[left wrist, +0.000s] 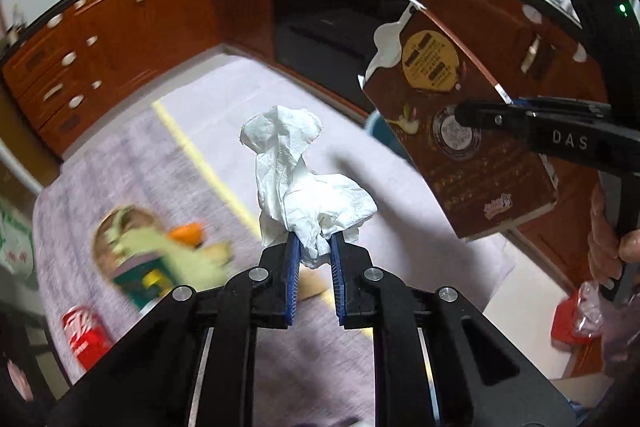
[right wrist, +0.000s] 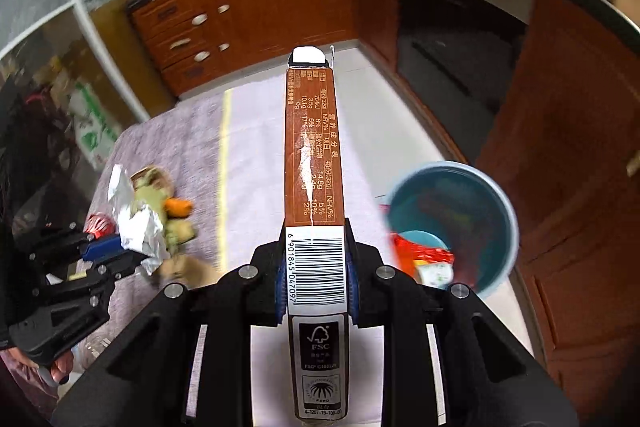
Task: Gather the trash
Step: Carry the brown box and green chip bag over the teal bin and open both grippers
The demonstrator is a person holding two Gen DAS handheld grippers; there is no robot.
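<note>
My left gripper (left wrist: 314,247) is shut on a crumpled white tissue (left wrist: 304,179) and holds it above the purple cloth-covered table (left wrist: 160,155). The left gripper (right wrist: 136,259) and its tissue (right wrist: 136,223) also show in the right wrist view. My right gripper (right wrist: 315,267) is shut on a flat brown carton (right wrist: 314,147), gripped by its narrow sides, held in the air. In the left wrist view the right gripper (left wrist: 472,113) holds the carton (left wrist: 460,131) at the right. A blue bin (right wrist: 480,187) with red and white wrappers inside stands at the table's right.
On the table lie a green snack packet (left wrist: 160,259) with an orange piece (left wrist: 186,231), a red can (left wrist: 86,331) and a brown scrap (right wrist: 180,269). A red packet in clear plastic (left wrist: 576,315) lies at right. Brown kitchen cabinets (left wrist: 120,47) and a dark oven (left wrist: 336,11) stand beyond.
</note>
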